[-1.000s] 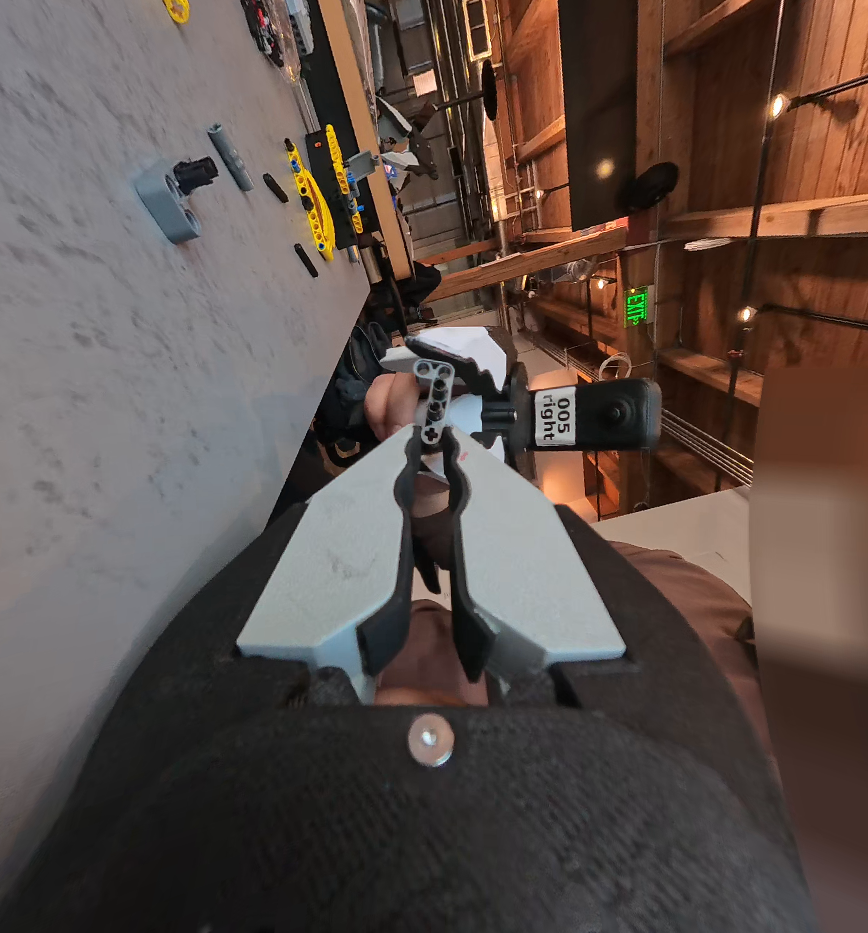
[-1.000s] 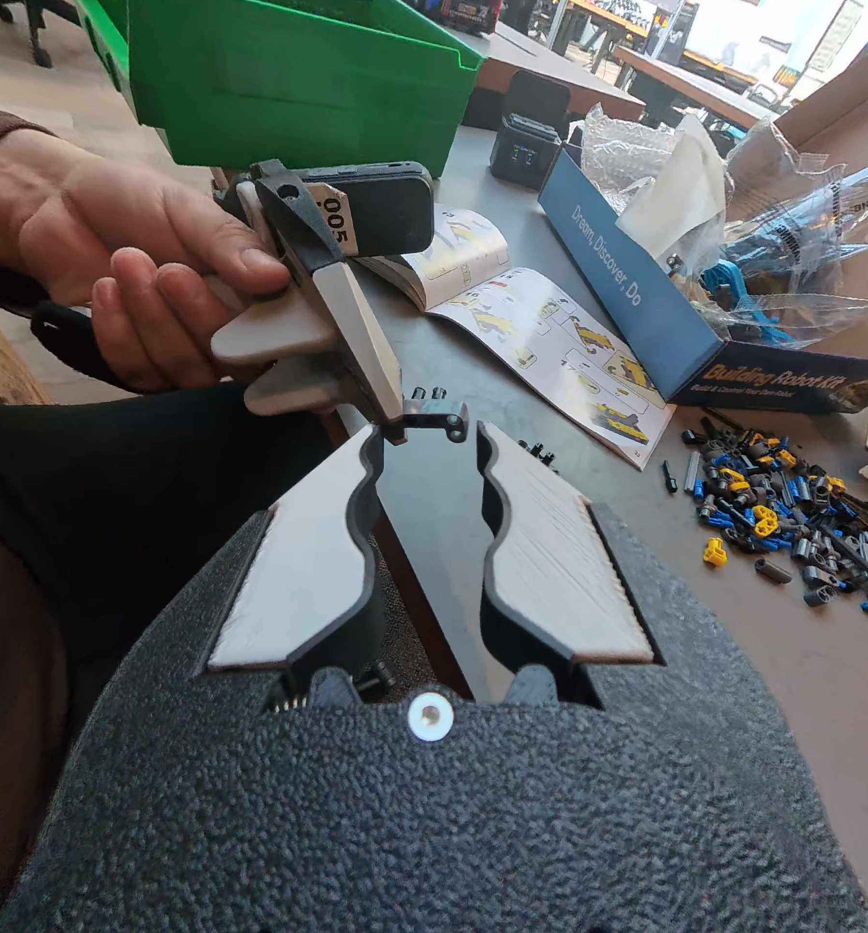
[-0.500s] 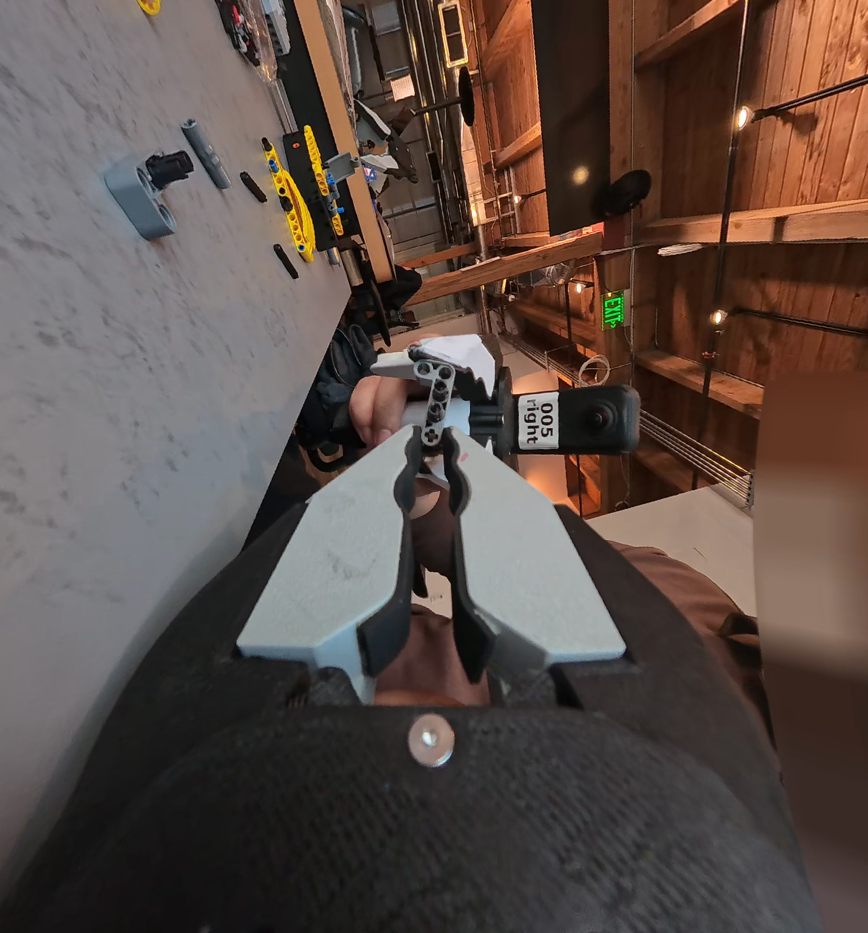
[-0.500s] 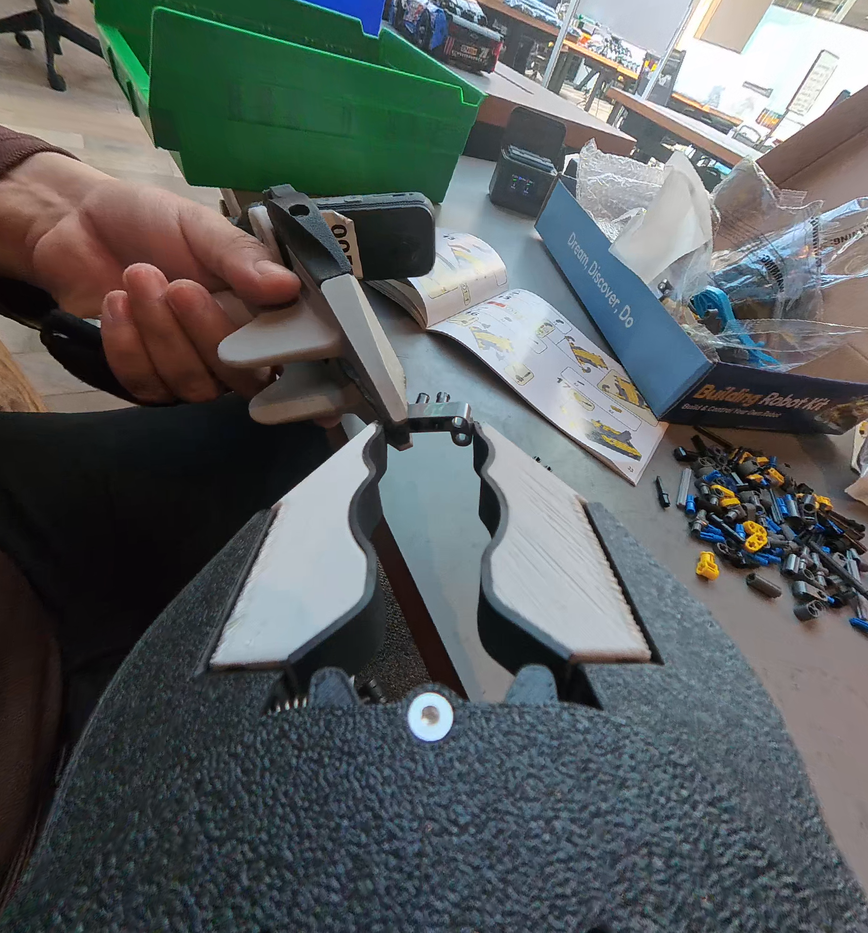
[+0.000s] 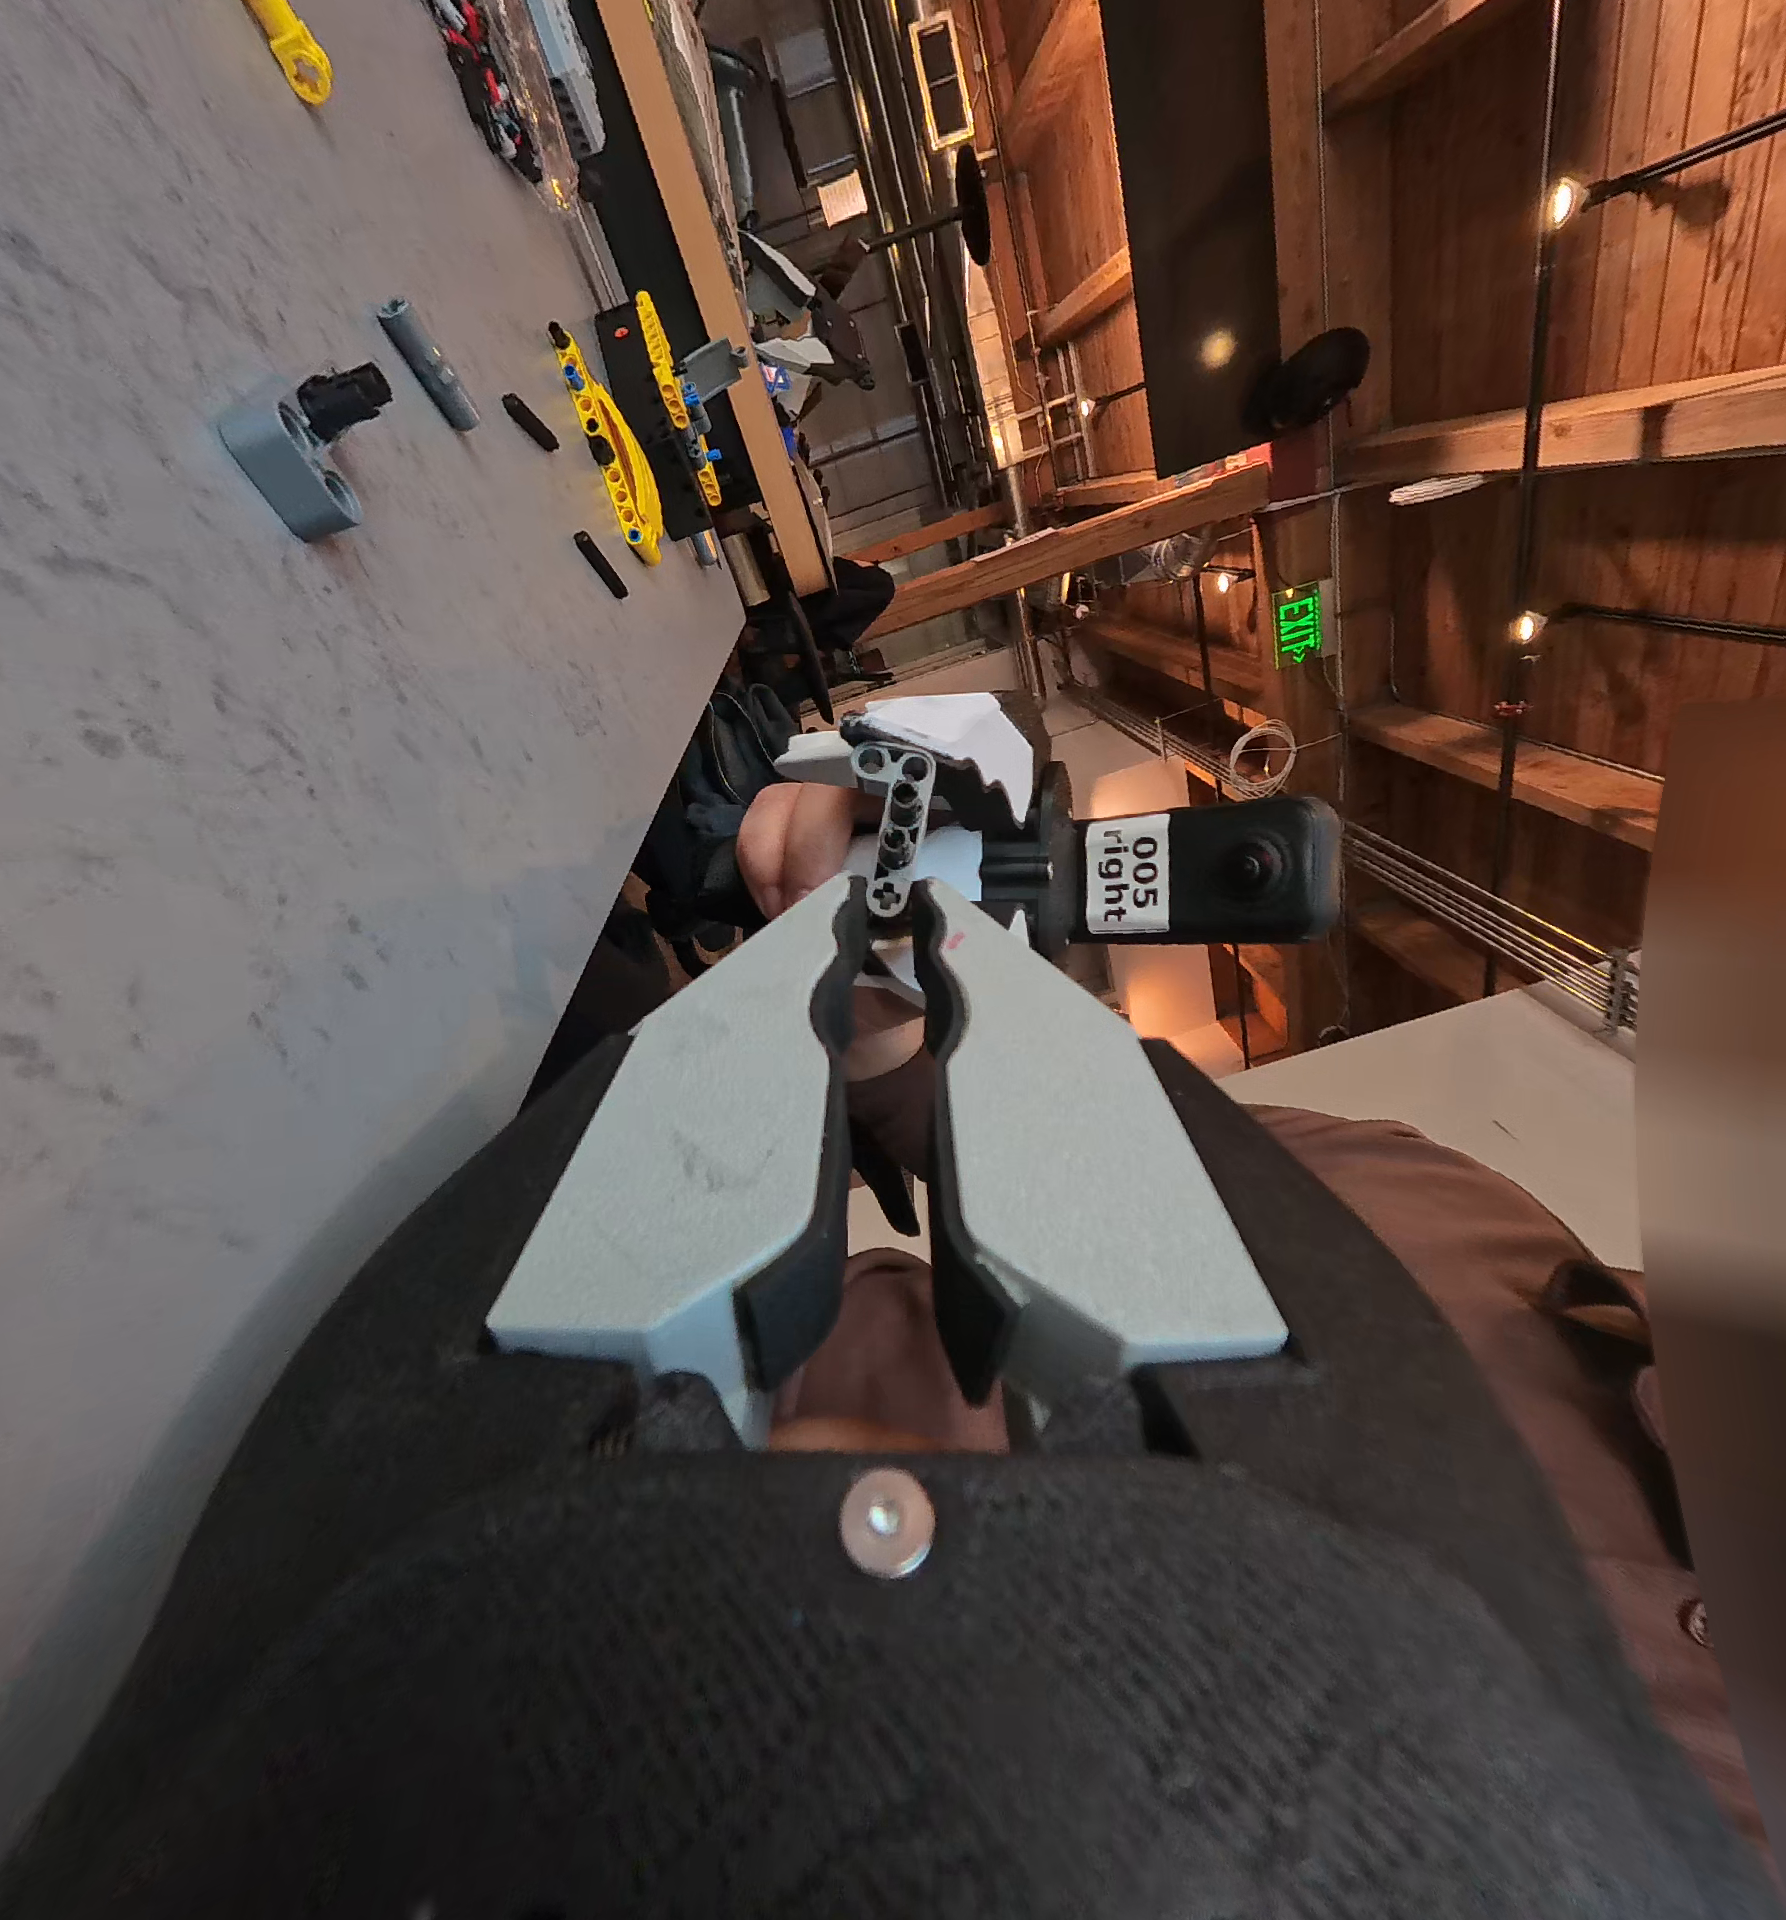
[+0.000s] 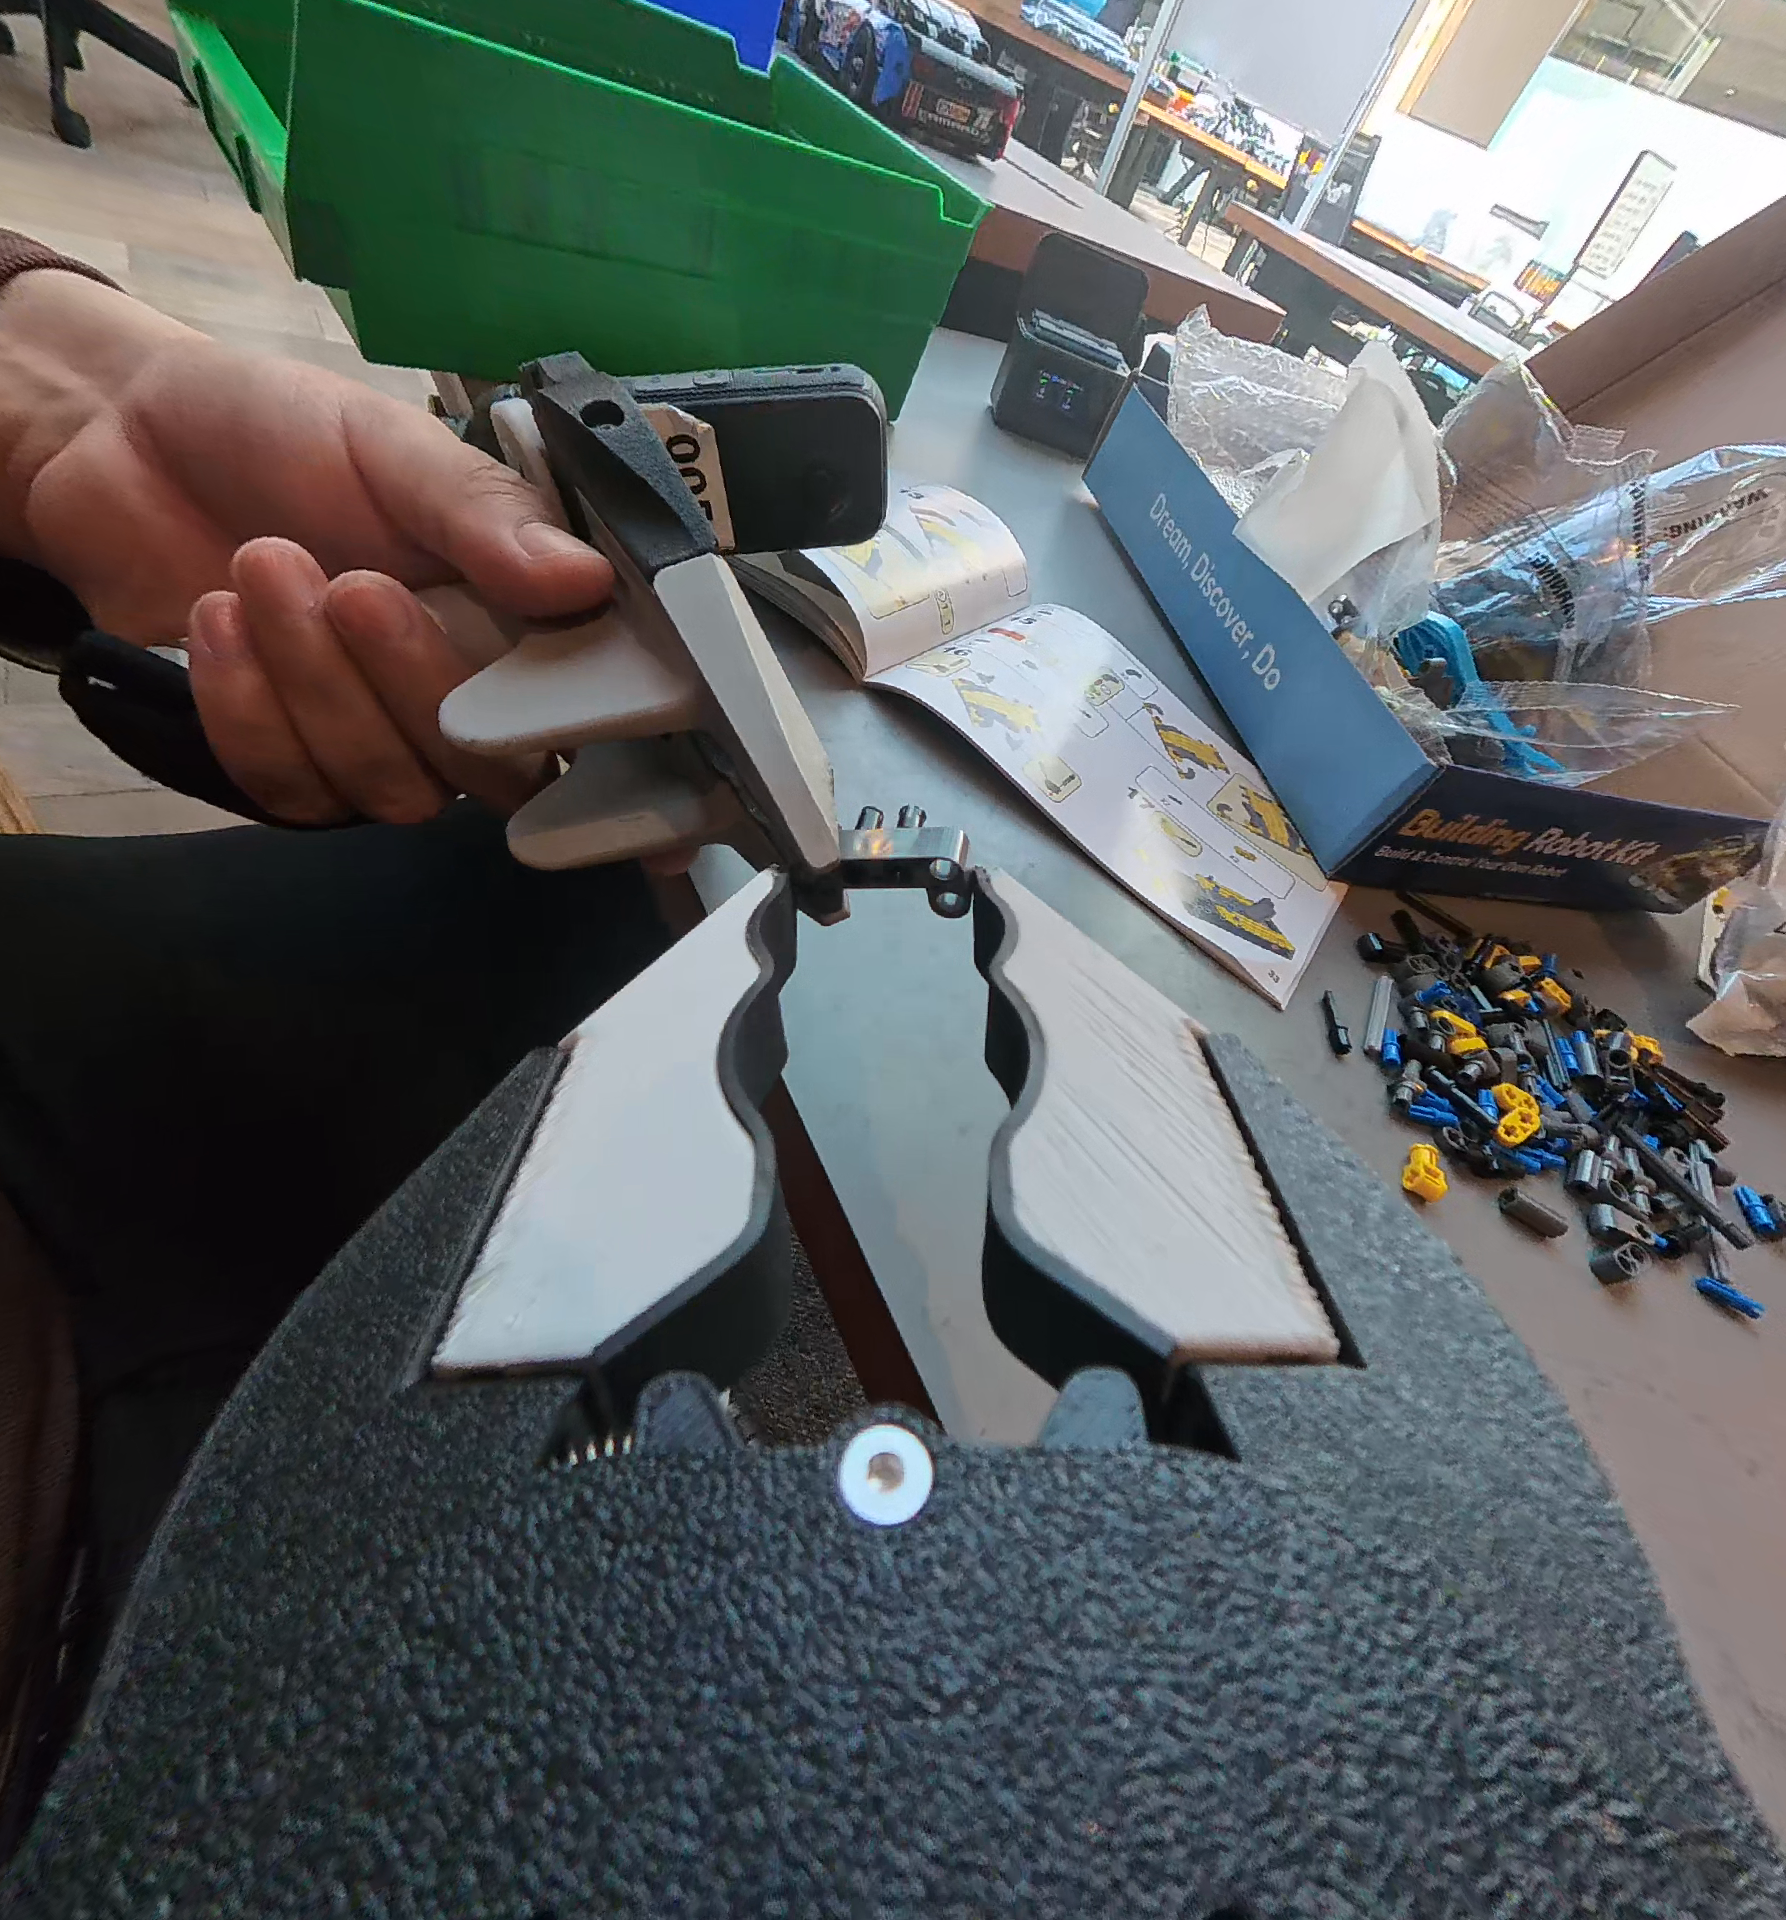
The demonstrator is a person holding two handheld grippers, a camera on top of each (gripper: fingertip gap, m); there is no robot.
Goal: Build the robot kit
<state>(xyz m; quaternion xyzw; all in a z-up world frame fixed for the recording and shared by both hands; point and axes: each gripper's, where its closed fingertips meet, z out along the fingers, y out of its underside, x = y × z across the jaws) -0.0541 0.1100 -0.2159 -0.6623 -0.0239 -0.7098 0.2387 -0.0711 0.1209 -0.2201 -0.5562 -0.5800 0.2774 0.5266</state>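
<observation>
My left gripper (image 5: 887,902) is shut on the lower end of a small grey L-shaped beam (image 5: 897,805) and holds it in the air beside the table edge. In the right wrist view the same beam (image 6: 910,854) lies crosswise, with two black pins (image 6: 889,816) sticking up from it. My right gripper (image 6: 881,888) is open, its jaws standing on either side of the beam, the right tip close to the beam's bent end. The left gripper's fingers (image 6: 743,686) and the hand (image 6: 276,540) holding it show at the left. The right gripper (image 5: 946,743) shows beyond the beam.
On the grey table (image 6: 1554,1455) lie an open instruction booklet (image 6: 1097,727), a blue box (image 6: 1273,665), a pile of small parts (image 6: 1533,1101) and plastic bags (image 6: 1616,561). A green bin (image 6: 608,218) stands behind. A grey connector (image 5: 286,468) and yellow beams (image 5: 608,447) lie farther off. Less than 4 cm separates the two grippers' tips.
The left gripper keeps its hold on the beam. The right gripper's jaws have drawn in slightly around it. Both grippers have shifted only a little.
</observation>
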